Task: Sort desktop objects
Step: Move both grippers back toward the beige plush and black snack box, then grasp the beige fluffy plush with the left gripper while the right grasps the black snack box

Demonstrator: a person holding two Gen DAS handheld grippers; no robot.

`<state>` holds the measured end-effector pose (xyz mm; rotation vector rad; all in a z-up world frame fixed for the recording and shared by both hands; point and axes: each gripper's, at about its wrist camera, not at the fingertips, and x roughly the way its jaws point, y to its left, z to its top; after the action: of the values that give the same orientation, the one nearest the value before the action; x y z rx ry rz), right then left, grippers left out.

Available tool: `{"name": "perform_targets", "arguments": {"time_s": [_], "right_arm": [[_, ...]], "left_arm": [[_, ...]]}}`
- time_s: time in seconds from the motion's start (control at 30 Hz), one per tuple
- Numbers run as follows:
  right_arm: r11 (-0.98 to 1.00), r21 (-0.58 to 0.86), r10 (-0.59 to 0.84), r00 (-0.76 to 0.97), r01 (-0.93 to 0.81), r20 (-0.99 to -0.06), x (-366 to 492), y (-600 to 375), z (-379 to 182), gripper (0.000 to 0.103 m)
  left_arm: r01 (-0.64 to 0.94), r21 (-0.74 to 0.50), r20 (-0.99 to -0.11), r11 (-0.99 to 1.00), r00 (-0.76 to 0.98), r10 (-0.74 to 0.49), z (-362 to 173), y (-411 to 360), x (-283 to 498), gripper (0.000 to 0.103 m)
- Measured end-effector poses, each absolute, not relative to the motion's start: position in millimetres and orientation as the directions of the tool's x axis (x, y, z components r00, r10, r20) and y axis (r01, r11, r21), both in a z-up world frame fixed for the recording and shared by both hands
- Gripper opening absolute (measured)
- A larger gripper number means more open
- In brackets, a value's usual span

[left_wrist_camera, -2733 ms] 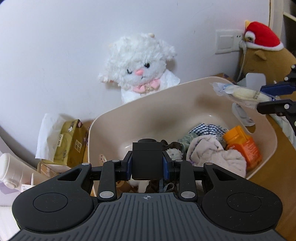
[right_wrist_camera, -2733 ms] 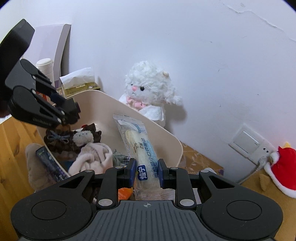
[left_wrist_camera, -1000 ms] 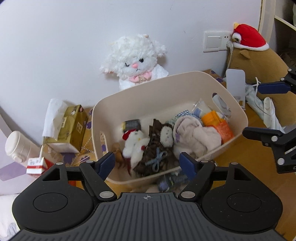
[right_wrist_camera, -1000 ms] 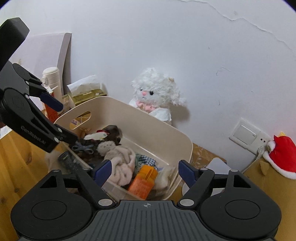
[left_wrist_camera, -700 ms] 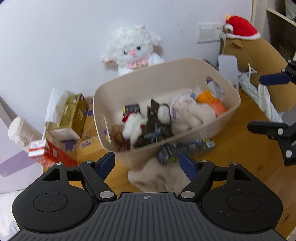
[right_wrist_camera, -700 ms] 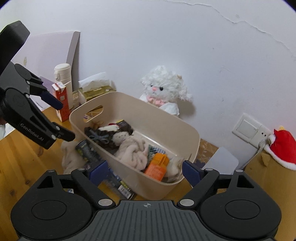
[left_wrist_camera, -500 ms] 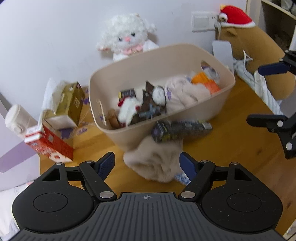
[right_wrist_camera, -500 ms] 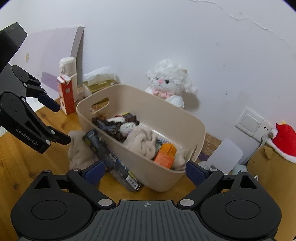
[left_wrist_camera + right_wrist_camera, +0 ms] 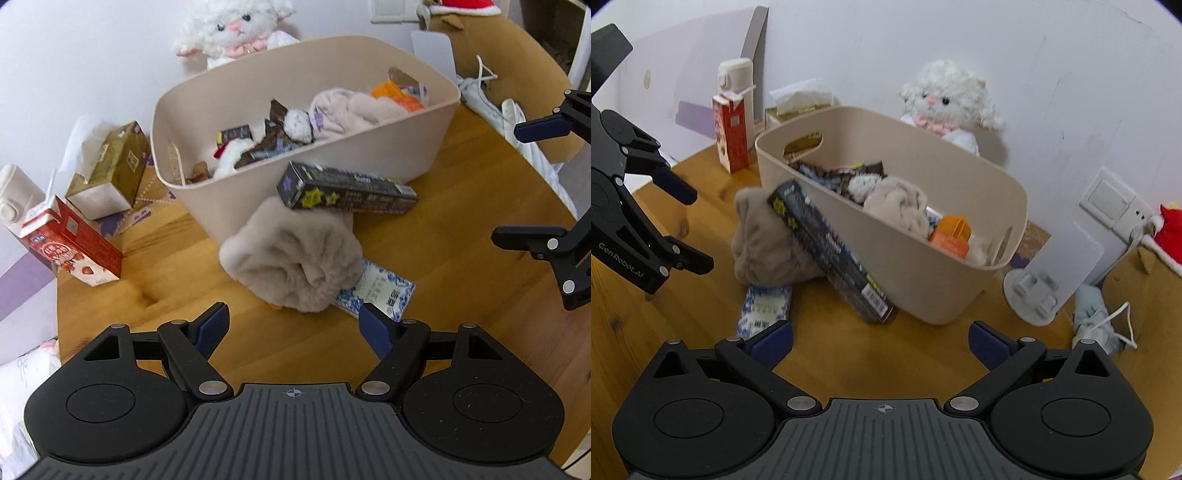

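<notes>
Beige bin [image 9: 306, 173]: sitting on the wooden table [image 9: 461, 206], already holding soft toys, a pale cloth and an orange item.
Dark long box [image 9: 347, 188]: leaning against the bin's near wall, one end resting on the plush bundle, the other end down on the table in the right wrist view [image 9: 831, 243].
Plush bundle [image 9: 295, 258]: lying on the table just in front of the bin, touching the dark box above and covering part of the blue-patterned packet [image 9: 384, 291].
Left gripper [image 9: 295, 328]: hovering above the table near the bundle, fingers spread wide, nothing between them.
Right gripper [image 9: 881, 343]: jaws opening to full spread, nothing between them, pointing down toward the box's lower end.
Step in hand, judged: approaching the loose pile for the next pick — likely the dark box, being on top.
Doing it well: closing across the box's narrow width near mid-length, lifting clear of the bundle before swinging over the rim, keeping the two grippers apart — avoiding dragging the packet.
Bystanders: white plush lamb [image 9: 945, 103], red carton [image 9: 70, 251], tissue box [image 9: 114, 170], all well apart from the pile.
</notes>
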<state>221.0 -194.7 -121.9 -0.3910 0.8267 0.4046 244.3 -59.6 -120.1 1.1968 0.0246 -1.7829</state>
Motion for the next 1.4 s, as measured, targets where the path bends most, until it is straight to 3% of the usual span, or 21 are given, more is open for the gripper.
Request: {"name": "perform_targets", "arguments": {"time_s": [0.47, 0.87, 1.3, 1.37, 1.4], "right_arm": [[0.852, -0.186, 0.157, 0.577, -0.489, -0.801, 236, -179, -173, 0.103], [0.823, -0.28, 0.106, 0.618, -0.494, -0.779, 259, -152, -199, 0.103], [0.856, -0.295, 0.069, 0.661, -0.424, -0.747, 278, -141, -208, 0.103], [0.859, -0.301, 0.057, 0.661, -0.415, -0.748, 279, -139, -209, 0.101], [0.861, -0.3, 0.053, 0.658, -0.411, -0.751, 280, -138, -208, 0.095]], "left_arm": [[0.717, 0.468, -0.709, -0.517, -0.044, -0.703, -150, -79, 248, 0.079], [0.748, 0.442, -0.687, -0.495, -0.073, -0.723, -152, -95, 242, 0.079], [0.801, 0.331, -0.727, -0.499, -0.12, -0.676, -157, -119, 239, 0.082], [0.804, 0.316, -0.729, -0.505, -0.135, -0.671, -157, -121, 237, 0.082], [0.8, 0.318, -0.726, -0.508, -0.139, -0.673, -157, -122, 235, 0.082]]}}
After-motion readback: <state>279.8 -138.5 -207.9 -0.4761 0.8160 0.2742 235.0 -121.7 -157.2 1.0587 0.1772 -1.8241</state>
